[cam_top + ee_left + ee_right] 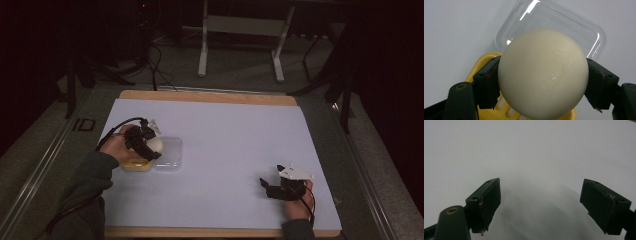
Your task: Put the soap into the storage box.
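In the high view, a white sheet (pixel 225 150) covers a wooden table (pixel 210 96); the left gripper (pixel 150 146) hangs over the sheet's left part, clenched on a cream-white ball (pixel 155 145), which sits just above a yellow tray (pixel 136 164); a clear plastic lid (pixel 167 155) lies flat on the sheet, touching or just beside the tray on its right; the lid lying off to the side suggests the tray is left open so the ball can go in or come out, though which of the two cannot be told; the right gripper (pixel 272 189) rests low over the sheet's right part, well apart from the tray, apparently parked out of the way.

In the left gripper view, the ball (pixel 542 75) is pinched at its widest girth between the two black jaws, one pad pressing on each side; gripping across the middle is probably what keeps so smooth a round thing from squirting out; below it the yellow tray (pixel 481 65) shows a slotted floor, and the ball hangs over it, whether touching it I cannot tell; beyond the ball lies the clear lid (pixel 574 27), hollow side up.

In the right gripper view, the right gripper (pixel 540 205) has its jaws spread wide with nothing between them; bare white sheet (pixel 529 150) lies beneath, so this hand looks idle, waiting its turn.
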Available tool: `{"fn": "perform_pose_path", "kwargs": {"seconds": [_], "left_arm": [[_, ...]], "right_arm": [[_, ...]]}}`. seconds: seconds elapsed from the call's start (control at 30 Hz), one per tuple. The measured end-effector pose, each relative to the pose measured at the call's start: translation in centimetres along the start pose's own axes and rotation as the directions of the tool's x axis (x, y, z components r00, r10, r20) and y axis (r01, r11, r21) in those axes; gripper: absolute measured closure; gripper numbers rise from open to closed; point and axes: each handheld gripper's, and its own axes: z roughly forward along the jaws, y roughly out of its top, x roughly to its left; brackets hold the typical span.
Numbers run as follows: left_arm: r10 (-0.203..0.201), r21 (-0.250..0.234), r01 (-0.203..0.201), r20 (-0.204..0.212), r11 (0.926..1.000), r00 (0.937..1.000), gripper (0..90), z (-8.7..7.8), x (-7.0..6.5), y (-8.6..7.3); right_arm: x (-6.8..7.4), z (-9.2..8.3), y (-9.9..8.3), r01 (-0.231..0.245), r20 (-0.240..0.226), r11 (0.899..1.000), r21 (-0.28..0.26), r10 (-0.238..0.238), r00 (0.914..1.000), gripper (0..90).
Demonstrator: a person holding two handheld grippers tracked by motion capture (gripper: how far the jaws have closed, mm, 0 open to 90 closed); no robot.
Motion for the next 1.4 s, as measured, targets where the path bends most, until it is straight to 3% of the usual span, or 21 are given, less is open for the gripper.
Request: {"fn": "perform_pose_path", "kwargs": {"seconds": [0.83, 0.93, 1.4], "left_arm": [[-0.061, 0.011, 0.061, -0.026, 0.9981, 0.9978, 25.3, -0.5, 1.2, -2.5], [-0.081, 0.011, 0.081, -0.023, 0.9967, 0.9965, 25.4, -0.2, 1.4, -3.1], [-0.096, 0.05, 0.098, -0.037, 0.9939, 0.9947, 25.3, 0.8, 1.8, -4.1]], "right_arm": [[0.1, 0.0, 0.0, 0.004, 0.004, 1.0, 0.002, -0.004, 1.0, 16.7], [0.1, 0.0, 0.0, 0.004, 0.005, 1.0, 0.002, -0.004, 1.0, 16.7], [0.1, 0.0, 0.0, 0.006, 0.006, 1.0, 0.003, -0.006, 1.0, 16.7]]}}
